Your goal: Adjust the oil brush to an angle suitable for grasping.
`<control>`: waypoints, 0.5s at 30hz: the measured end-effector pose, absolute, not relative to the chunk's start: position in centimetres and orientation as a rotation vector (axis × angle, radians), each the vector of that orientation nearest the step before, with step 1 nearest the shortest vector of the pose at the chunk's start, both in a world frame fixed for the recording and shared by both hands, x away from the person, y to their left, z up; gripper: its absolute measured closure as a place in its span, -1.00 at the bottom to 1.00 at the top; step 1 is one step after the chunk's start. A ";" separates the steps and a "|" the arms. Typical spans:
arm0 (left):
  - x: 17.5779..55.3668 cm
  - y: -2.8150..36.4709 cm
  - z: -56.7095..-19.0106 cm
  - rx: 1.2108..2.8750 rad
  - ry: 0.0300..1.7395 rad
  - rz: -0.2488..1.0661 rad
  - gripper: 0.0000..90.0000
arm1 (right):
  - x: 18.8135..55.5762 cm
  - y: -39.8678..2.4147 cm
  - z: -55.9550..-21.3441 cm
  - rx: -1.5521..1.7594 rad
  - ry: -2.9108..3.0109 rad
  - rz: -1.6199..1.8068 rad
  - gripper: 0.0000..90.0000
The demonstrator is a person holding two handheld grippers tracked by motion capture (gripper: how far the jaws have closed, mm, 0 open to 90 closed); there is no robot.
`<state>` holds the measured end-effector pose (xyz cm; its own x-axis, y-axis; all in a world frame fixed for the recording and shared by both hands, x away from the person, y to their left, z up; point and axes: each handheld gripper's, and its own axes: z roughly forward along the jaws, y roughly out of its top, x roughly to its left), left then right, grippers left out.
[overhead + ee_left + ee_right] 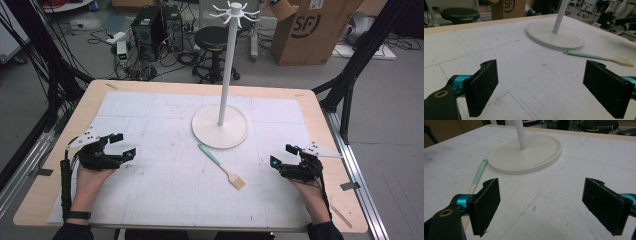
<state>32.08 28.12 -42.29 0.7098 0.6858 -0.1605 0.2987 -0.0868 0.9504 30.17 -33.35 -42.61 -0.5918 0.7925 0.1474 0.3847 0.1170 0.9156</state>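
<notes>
The brush [221,166] lies flat on the bench [165,165] between both open, empty tongs, just in front of the stand's base [220,127], its long axis slanting from green handle near the base to pale head nearer the right tongs [283,156], which look closer than the left tongs [123,145].

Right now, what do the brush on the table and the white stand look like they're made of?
Brush: mint-green handle looks like smooth plastic or painted wood, and the pale tan head could be wood or silicone; too blurred to tell. Stand: uniform matte white base and pole suggest painted metal or plastic.
</notes>
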 end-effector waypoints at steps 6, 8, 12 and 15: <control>32.0 27.9 -42.3 1.691 0.810 0.402 -0.73 | 30.2 -33.5 -42.6 1.145 2.022 1.470 -0.69; 32.0 27.9 -42.3 1.690 0.807 0.407 -0.73 | 30.1 -33.6 -42.5 1.146 2.020 1.466 -0.69; 31.9 28.0 -42.2 1.699 0.811 0.405 -0.73 | 30.0 -33.8 -42.2 1.148 2.007 1.472 -0.69; 31.9 28.1 -42.2 1.704 0.816 0.401 -0.73 | 29.9 -33.7 -42.1 1.145 2.001 1.481 -0.69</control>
<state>31.87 28.08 -42.22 0.7003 0.6984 -0.1478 0.3102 -0.1113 0.9441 29.86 -33.73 -42.08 -0.5853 0.7970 0.1491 0.3753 0.1033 0.9211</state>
